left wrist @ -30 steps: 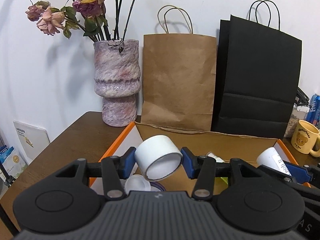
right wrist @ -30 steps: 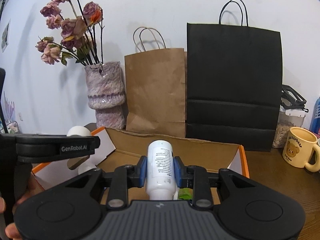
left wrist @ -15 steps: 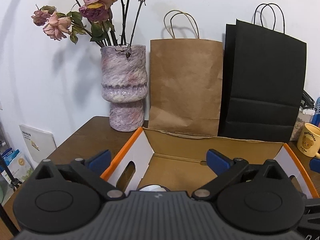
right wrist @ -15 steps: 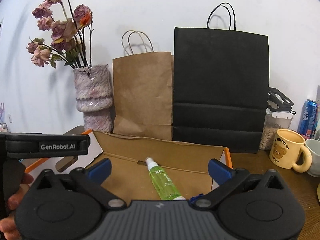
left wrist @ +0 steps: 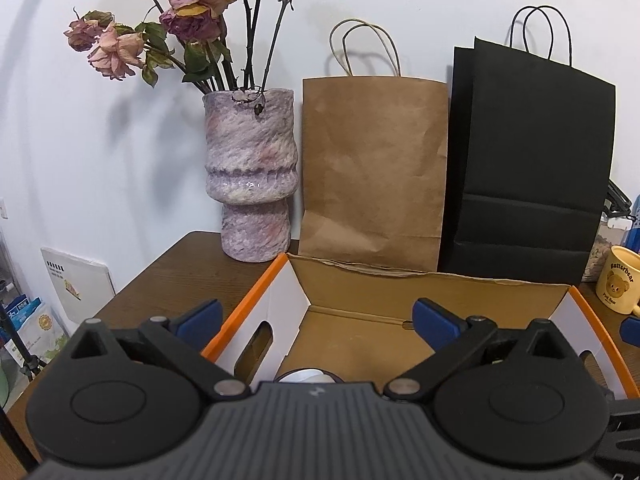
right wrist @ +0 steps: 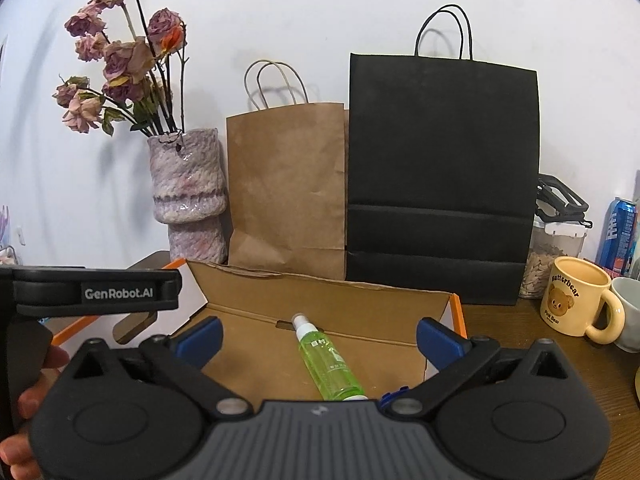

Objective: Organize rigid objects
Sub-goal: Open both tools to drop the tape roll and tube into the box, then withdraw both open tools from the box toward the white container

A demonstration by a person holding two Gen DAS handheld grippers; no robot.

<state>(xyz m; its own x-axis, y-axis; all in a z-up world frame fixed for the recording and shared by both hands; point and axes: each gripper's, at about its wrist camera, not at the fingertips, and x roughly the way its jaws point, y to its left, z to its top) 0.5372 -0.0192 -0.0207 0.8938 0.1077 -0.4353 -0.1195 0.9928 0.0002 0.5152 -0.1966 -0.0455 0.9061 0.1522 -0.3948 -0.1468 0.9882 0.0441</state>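
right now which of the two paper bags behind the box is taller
The black paper bag, right of the brown paper bag in the right wrist view. Both stand against the wall behind the cardboard box, but the black one's top edge sits clearly higher.

Your right tongs gape wide, empty, over the cardboard box; a green spray bottle lies flat inside.

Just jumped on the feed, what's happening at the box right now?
A person is sorting items into the cardboard box with a gripper in each hand. Both the left gripper and the right gripper have just opened wide and are empty, poised over the box. A green spray bottle lies on the box floor, and a white container peeks out below the left gripper.
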